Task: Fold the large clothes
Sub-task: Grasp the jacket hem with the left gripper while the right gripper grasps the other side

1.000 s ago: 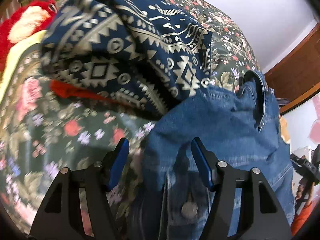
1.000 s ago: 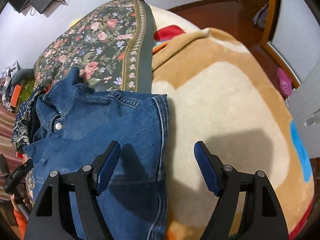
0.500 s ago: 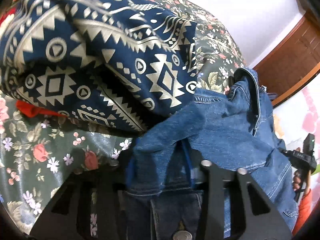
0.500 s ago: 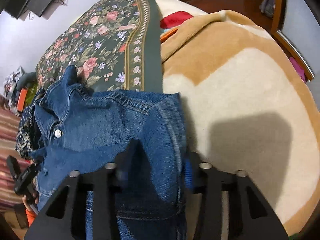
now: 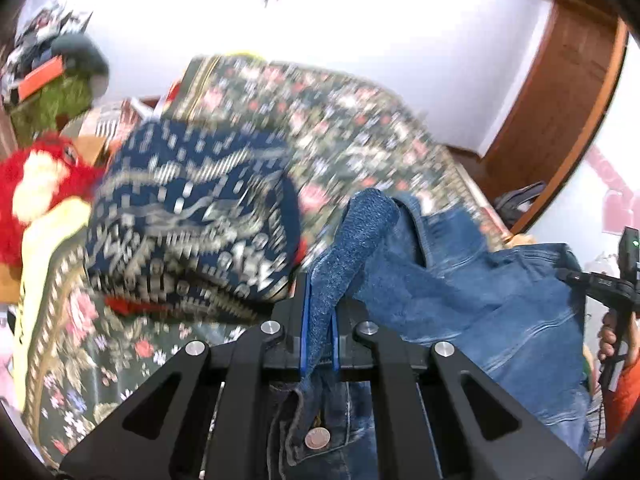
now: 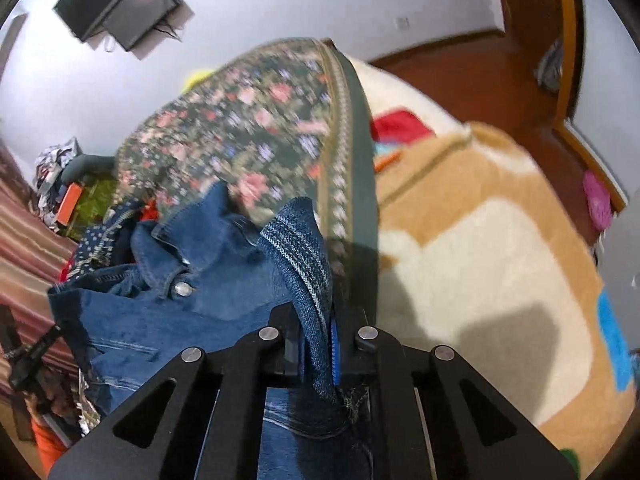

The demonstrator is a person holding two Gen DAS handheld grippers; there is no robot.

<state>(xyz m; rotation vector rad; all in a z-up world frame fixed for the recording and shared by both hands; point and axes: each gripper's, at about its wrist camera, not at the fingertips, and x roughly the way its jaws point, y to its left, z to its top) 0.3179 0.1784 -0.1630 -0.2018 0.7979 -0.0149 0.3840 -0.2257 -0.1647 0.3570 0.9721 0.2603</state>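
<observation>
A blue denim jacket lies on the bed and is lifted at two places along its edge. My left gripper is shut on a pinched fold of the denim jacket that stands up between its blue pads. My right gripper is shut on another bunched corner of the jacket, whose hem stitching shows above the jaws. A metal button sits near the collar. The other gripper and a hand show at the far right of the left wrist view.
A navy patterned cloth lies bunched on the dark floral bedspread left of the jacket. A red plush toy sits at the far left. A tan and cream blanket covers the bed to the right. A wooden door frame stands behind.
Both grippers went from open over the jacket to shut on its denim, then rose, pulling pinched folds up off the bed. The views tilted up toward the wall.
</observation>
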